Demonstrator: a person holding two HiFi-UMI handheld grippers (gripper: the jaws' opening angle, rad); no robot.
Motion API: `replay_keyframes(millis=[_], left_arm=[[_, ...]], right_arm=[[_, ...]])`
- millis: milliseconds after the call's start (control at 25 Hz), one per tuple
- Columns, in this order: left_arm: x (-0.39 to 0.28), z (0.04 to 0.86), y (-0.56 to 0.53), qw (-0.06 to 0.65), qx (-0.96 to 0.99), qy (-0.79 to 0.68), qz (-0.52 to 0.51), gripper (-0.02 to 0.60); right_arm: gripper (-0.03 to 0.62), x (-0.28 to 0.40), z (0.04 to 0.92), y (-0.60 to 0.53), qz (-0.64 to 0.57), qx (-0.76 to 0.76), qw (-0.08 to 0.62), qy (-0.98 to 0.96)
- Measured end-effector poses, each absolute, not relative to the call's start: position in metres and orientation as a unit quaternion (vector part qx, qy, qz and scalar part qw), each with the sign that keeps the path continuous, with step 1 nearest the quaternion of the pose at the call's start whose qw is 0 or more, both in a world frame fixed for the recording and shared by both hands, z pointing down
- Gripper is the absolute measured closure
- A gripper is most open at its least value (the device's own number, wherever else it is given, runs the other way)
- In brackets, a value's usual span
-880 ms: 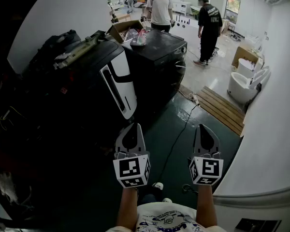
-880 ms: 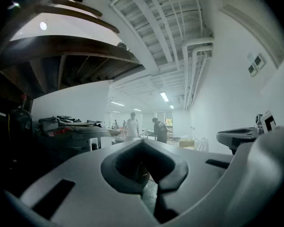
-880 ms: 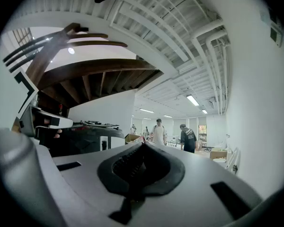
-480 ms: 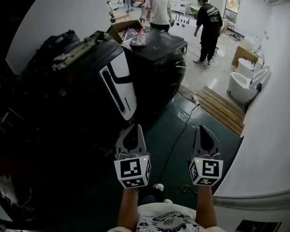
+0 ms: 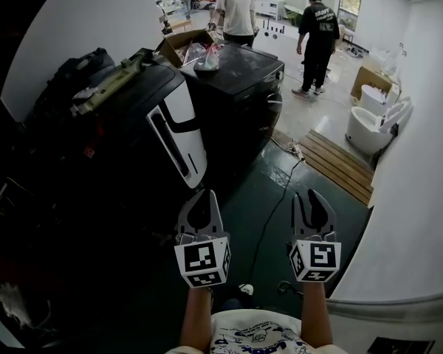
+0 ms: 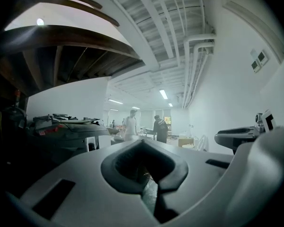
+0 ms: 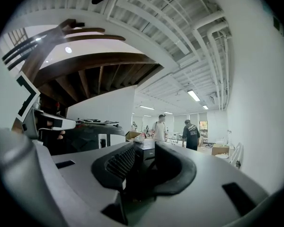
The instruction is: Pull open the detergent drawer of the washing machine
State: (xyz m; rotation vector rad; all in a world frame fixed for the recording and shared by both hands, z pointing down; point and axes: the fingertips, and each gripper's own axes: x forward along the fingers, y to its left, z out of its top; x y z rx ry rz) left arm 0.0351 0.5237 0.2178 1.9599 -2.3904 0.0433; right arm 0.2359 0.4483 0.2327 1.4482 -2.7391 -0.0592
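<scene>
The person stands well back from the work, both tools held out level over the dark green floor [image 5: 232,186]. The left gripper [image 5: 203,195] has its jaws closed tip to tip with nothing in them. The right gripper [image 5: 311,195] has its jaws partly apart, a narrow gap, and they too are empty (its own view looks straight through the gap at the dark machines ahead).

Ahead and a little to the left sits a boxy black appliance [image 5: 245,113], which I take to be the washing machine. It has a cardboard box [image 5: 179,43] and a bag of bits on its top. In front of it leans another dark unit with a white panel [image 5: 179,133]. I cannot pick out the detergent drawer from here, as the black front swallows every detail. If it is where such drawers usually are, it would be high on the face of the machine.

So the job has not really begun. I would call this the approach, with neither gripper near the appliance. The next move calls for walking in closer, minding the cable [image 5: 272,201] trailing across the floor. One gripper then has to come up to the top of the front face, and its jaws need to be wide enough to hook the drawer's edge before pulling straight back. Two people [image 5: 238,13] stand beyond the machine, well clear of all this.
</scene>
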Motion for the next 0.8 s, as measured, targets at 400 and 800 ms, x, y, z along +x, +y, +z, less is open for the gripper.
replay_keyframes(millis=[400, 800], left_arm=[[0.017, 0.229, 0.483, 0.033, 0.652, -0.757, 0.025, 0.568], [0.014, 0.245, 0.426, 0.049, 0.646, -0.761, 0.036, 0.568]], right_arm=[[0.379, 0.215, 0.244, 0.417, -0.009, 0.474, 0.031, -0.88], [0.364, 0.208, 0.26, 0.357, 0.005, 0.461, 0.048, -0.886]])
